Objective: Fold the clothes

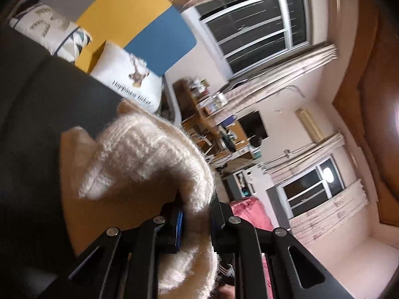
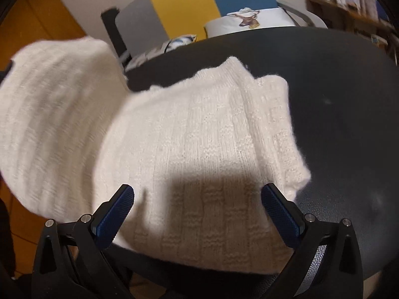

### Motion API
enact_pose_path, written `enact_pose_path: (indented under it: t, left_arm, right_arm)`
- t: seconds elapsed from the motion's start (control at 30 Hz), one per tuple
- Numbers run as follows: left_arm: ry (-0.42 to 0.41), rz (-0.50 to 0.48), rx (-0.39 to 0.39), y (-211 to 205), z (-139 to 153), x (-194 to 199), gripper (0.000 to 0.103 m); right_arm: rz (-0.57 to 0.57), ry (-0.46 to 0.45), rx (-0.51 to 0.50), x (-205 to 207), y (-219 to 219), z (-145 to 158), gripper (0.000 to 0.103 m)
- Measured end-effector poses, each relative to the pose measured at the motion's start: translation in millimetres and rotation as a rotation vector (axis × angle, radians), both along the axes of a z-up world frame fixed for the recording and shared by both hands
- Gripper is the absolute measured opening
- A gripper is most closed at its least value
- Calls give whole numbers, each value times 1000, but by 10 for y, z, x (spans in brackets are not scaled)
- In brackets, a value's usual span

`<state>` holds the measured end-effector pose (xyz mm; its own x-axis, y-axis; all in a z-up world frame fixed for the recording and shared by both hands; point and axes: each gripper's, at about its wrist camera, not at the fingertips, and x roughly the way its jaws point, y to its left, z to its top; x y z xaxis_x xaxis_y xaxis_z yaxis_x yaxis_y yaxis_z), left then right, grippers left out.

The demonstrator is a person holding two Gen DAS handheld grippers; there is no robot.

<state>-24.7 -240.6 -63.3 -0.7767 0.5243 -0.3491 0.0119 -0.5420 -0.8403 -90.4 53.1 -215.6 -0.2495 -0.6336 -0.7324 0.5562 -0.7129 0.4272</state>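
Legible writing: one item only. In the left wrist view a white cushion at 11 o'clock carries a deer print and a cursive line beginning "Happiness"; the second word is too blurred to read. No brand marks are visible on either gripper.

Left gripper: jaws nearly closed, clamped on a bunched fold of the cream knit sweater. The fabric rises from between the jaws towards 11 o'clock and also hangs below them at 6 o'clock. A blue pad presses against the knit on the left side.

Right gripper: jaws wide apart, blue pads at 7 and 5 o'clock, nothing between them in contact. It hovers over the sweater, which lies on the dark table, filling the centre. One part of the garment is lifted and blurred at 9 o'clock.

Beyond the table at 12 o'clock stand the deer cushion and a grey, yellow and blue panel
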Motion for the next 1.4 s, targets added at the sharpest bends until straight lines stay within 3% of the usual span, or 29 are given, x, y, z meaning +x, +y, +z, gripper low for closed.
enact_pose_path:
  t: [0.13, 0.3, 0.43, 0.5, 0.57, 0.63, 0.73, 0.83, 0.93, 1.0, 1.1, 1.23, 1.4]
  left_arm:
    - [-77, -32, -16, 321, -208, -419, 15]
    - [-180, -89, -73, 705, -542, -850, 17]
    - [-280, -162, 37, 840, -851, -1049, 24]
    - [-269, -198, 99, 844, -870, -1038, 25]
    - [-206, -235, 135, 829, -750, -978, 27]
    - [-135, -229, 87, 731, -568, -832, 27]
    - [-96, -181, -19, 526, -460, -539, 28]
    - [-131, -101, -172, 380, -567, -202, 28]
    - [-163, -68, -203, 343, -789, 35, 28]
    - [-167, -71, -210, 388, -906, 103, 27]
    - [-203, -127, -312, 462, -985, 123, 27]
    - [-222, -216, -448, 481, -962, 209, 27]
    - [-275, -252, -494, 178, -900, 290, 22]
  right_arm:
    - [-13, -59, -132, -44, 123, -66, 103]
    - [2, -73, -204, -47, 166, -140, 103]
    - [7, -89, -271, -44, 209, -178, 103]
    - [8, -101, -305, -40, 243, -192, 103]
    - [5, -110, -329, -45, 298, -187, 103]
    - [-2, -117, -350, -55, 363, -182, 103]
    - [-17, -101, -381, -21, 502, -140, 103]
    - [16, -84, -421, -14, 671, -73, 103]
    - [72, -64, -408, 7, 622, -51, 103]
    - [103, -78, -376, -1, 538, -89, 103]
    - [114, -159, -320, -5, 309, -278, 103]
    - [165, -195, -337, 200, -17, -310, 103]
    - [253, -204, -316, 488, -222, -310, 103]
